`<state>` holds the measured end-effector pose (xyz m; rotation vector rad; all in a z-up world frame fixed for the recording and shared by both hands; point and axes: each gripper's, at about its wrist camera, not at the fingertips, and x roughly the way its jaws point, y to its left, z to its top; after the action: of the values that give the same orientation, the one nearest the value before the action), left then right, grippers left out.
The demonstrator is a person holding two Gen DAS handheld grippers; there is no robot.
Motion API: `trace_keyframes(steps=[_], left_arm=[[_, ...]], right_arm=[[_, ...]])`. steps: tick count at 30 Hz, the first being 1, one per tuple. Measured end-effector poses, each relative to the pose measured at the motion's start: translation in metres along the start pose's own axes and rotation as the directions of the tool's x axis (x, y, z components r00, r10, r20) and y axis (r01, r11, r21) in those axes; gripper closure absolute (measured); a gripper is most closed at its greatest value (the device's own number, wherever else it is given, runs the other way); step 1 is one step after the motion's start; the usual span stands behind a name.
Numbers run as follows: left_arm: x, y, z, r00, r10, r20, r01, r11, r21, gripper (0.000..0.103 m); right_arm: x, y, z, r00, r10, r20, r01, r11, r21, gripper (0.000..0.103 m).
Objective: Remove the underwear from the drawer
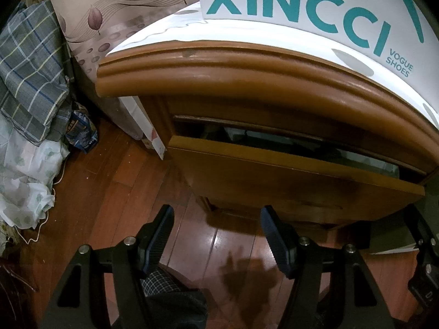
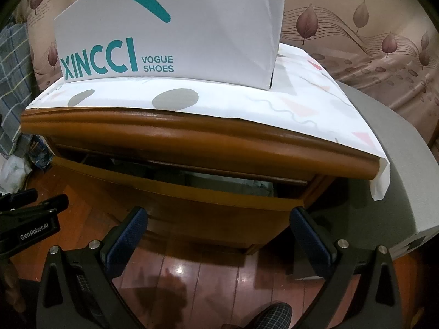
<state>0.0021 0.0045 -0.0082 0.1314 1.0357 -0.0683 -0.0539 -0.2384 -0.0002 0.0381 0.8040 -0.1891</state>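
A wooden nightstand [image 1: 247, 82] has its top drawer [image 1: 288, 175] pulled out a little way. Through the narrow gap [image 1: 274, 139] I see only dim dark and pale shapes, so I cannot make out any underwear. My left gripper [image 1: 216, 219] hangs open over the floor, just in front of and below the drawer front, with nothing between its fingers. In the right wrist view the same drawer [image 2: 192, 205] stands ajar, with pale cloth in the gap [image 2: 247, 183]. My right gripper [image 2: 219, 213] is open and empty in front of the drawer front. The left gripper [image 2: 33, 205] shows at the left edge.
A white XINCCI shoe box [image 2: 178, 27] stands on a patterned cloth [image 2: 247, 98] on the nightstand top. Plaid clothes and bags [image 1: 30, 68] are piled on the floor to the left. A grey mattress edge [image 2: 397, 164] is close on the right. A plaid slipper [image 2: 271, 318] rests on the glossy wood floor [image 1: 109, 178].
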Motion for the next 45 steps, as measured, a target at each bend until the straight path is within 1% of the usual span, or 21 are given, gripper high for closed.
trace_keyframes(steps=[19,24,26,30,31,33,34,35,36,37,39,41,42,44,45], left_arm=[[0.001,0.002,0.001,1.0,-0.016,-0.007,0.016,1.0,-0.015,0.036],[0.001,0.006,0.002,1.0,-0.024,-0.008,0.024,0.999,-0.031,0.036],[-0.002,0.009,0.004,0.999,-0.045,-0.004,0.044,0.998,-0.053,0.036],[-0.003,0.02,0.006,0.993,-0.122,-0.006,0.12,0.985,-0.127,0.036],[-0.002,0.023,0.007,0.99,-0.143,-0.012,0.139,0.979,-0.152,0.036],[0.0,0.032,0.008,0.976,-0.217,-0.012,0.208,0.951,-0.23,0.036],[0.0,0.035,0.008,0.971,-0.239,-0.01,0.228,0.939,-0.257,0.036],[0.001,0.037,0.008,0.96,-0.28,0.003,0.268,0.918,-0.292,0.036],[0.002,0.038,0.009,0.952,-0.306,0.008,0.293,0.904,-0.31,0.036],[0.002,0.037,0.009,0.948,-0.318,0.012,0.305,0.898,-0.318,0.036],[0.003,0.035,0.01,0.935,-0.354,0.037,0.344,0.871,-0.35,0.036],[0.009,0.033,0.01,0.927,-0.372,0.05,0.361,0.847,-0.39,0.035],[0.016,0.034,0.009,0.916,-0.397,0.058,0.382,0.819,-0.429,0.035],[0.025,0.036,0.009,0.906,-0.418,0.064,0.395,0.784,-0.479,0.035],[0.031,0.038,0.007,0.898,-0.435,0.067,0.405,0.755,-0.515,0.034]], right_arm=[[0.0,0.0,0.003,1.0,0.004,-0.006,-0.004,1.0,0.008,0.001],[0.0,0.0,0.003,1.0,0.006,-0.007,-0.005,1.0,0.01,0.001],[0.0,-0.001,0.003,1.0,0.006,-0.007,-0.006,1.0,0.01,0.001],[-0.001,-0.003,0.003,1.0,0.008,-0.006,-0.008,1.0,0.021,0.001],[-0.001,-0.004,0.004,1.0,0.01,-0.004,-0.01,1.0,0.026,0.001],[-0.003,-0.007,0.005,1.0,0.017,0.002,-0.017,0.999,0.044,0.001],[-0.004,-0.009,0.006,1.0,0.021,0.005,-0.021,0.998,0.052,0.001],[-0.005,-0.011,0.006,1.0,0.023,0.007,-0.023,0.998,0.058,0.001],[-0.006,-0.012,0.007,1.0,0.023,0.009,-0.023,0.998,0.066,0.001],[-0.007,-0.014,0.007,1.0,0.024,0.01,-0.025,0.997,0.074,0.001],[-0.007,-0.016,0.008,0.999,0.032,0.01,-0.033,0.996,0.087,0.001],[-0.008,-0.019,0.008,0.999,0.033,0.008,-0.033,0.994,0.1,0.001],[-0.008,-0.021,0.009,0.999,0.034,0.008,-0.035,0.994,0.106,0.001],[-0.008,-0.024,0.01,0.999,0.037,0.008,-0.037,0.992,0.118,0.001],[-0.008,-0.026,0.011,0.999,0.04,0.008,-0.041,0.992,0.123,0.001]])
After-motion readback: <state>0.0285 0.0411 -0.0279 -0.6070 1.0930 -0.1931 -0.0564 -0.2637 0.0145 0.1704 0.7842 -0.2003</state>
